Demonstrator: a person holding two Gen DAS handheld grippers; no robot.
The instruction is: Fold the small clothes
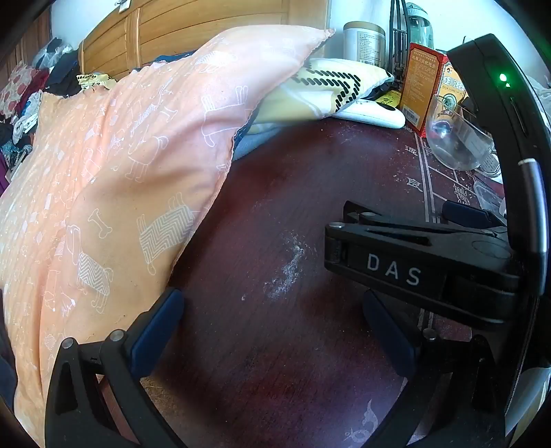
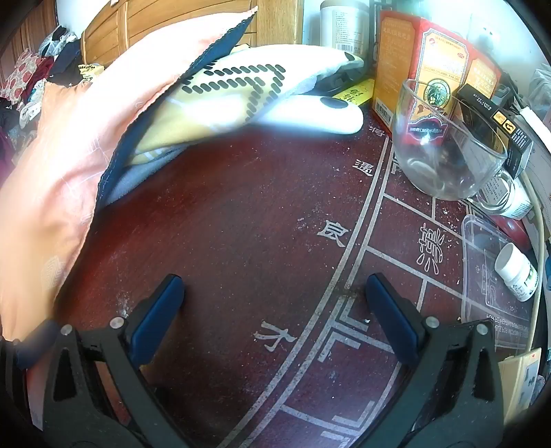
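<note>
A yellow and white garment (image 2: 220,103) with black dash marks lies at the back of the dark red table (image 2: 241,241), half under a peach pillow (image 1: 113,179) printed with dogs. Grey-blue cloth (image 2: 134,181) shows beneath it. The garment also appears in the left wrist view (image 1: 310,93). My left gripper (image 1: 273,327) is open over bare table beside the pillow, holding nothing. My right gripper (image 2: 275,310) is open too, low over the table with nothing between its fingers. Its black body marked DAS (image 1: 413,265) sits close on the left gripper's right.
A glass cup (image 2: 444,151), orange boxes (image 2: 430,58), a white remote-like object (image 2: 320,113), a clear plastic lid (image 2: 489,268) and a small white bottle (image 2: 516,272) crowd the table's right side. A heap of clothes (image 1: 31,100) lies far left before a wooden headboard (image 1: 193,31).
</note>
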